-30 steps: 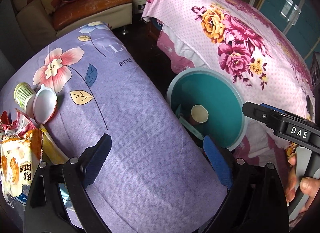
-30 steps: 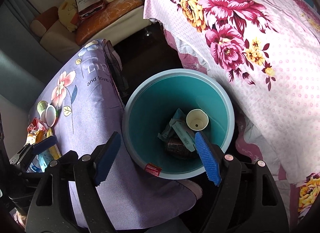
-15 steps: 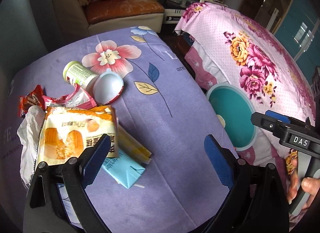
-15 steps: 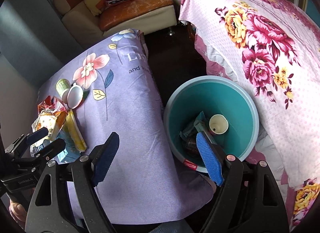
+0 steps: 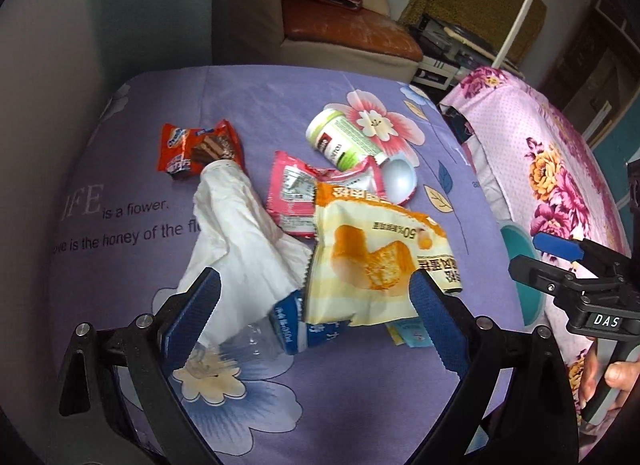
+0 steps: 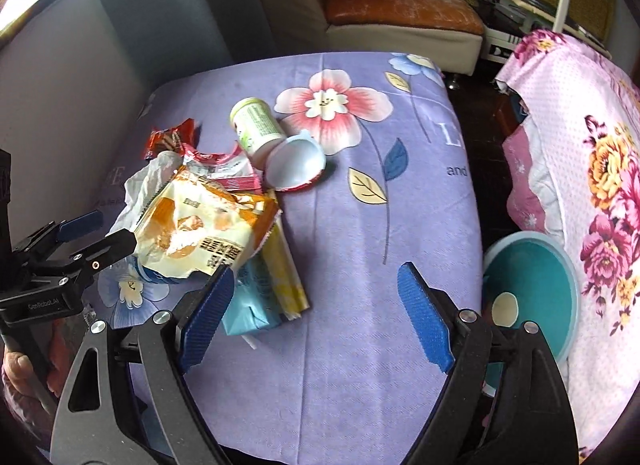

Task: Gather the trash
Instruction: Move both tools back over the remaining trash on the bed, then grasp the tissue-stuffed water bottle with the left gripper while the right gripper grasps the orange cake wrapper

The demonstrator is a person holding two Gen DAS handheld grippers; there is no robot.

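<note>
Moved: both views swung from teal plastic bin to litter pile.
Left gripper: wide, empty.
Right gripper: wide, empty.
Done: paper cup binned, 4 o'clock.
Left: orange-white snack bag, 12 o'clock; others.

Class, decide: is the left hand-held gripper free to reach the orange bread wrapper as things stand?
Probably yes. The left hand-held gripper is open and the orange bread wrapper lies on top of the pile between its fingers, with nothing over it.
</note>
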